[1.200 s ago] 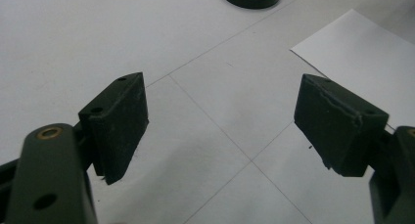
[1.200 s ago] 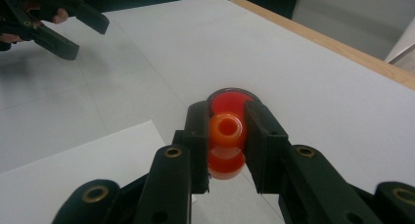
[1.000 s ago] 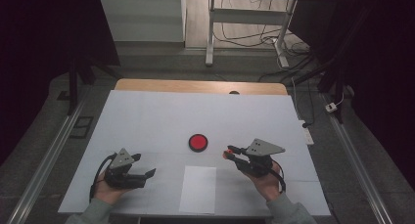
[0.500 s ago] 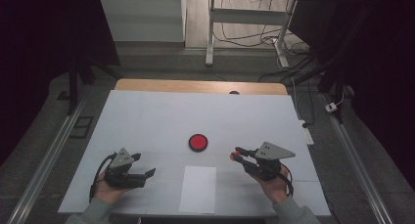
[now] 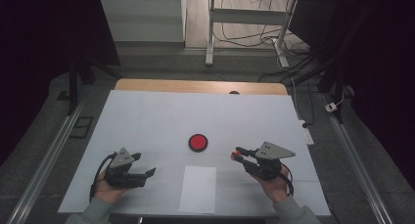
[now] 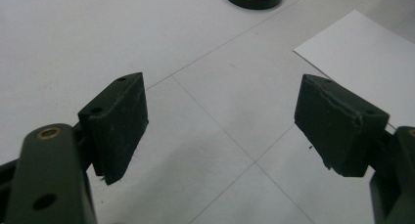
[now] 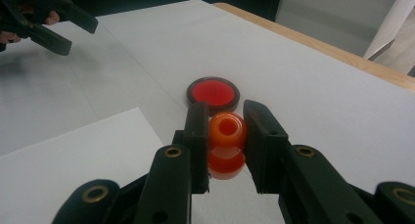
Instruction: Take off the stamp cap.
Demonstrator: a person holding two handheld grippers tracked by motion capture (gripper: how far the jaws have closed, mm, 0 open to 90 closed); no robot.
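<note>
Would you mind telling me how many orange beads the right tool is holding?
2: one orange bead with a hole sits between the right tool jaws, and a second bead is directly beneath it. More may be hidden.

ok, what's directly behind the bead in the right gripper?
Past the orange bead clamped in the right gripper sits the red disc on the white table. The bead and jaws cover the disc's near rim and the table between them.
</note>
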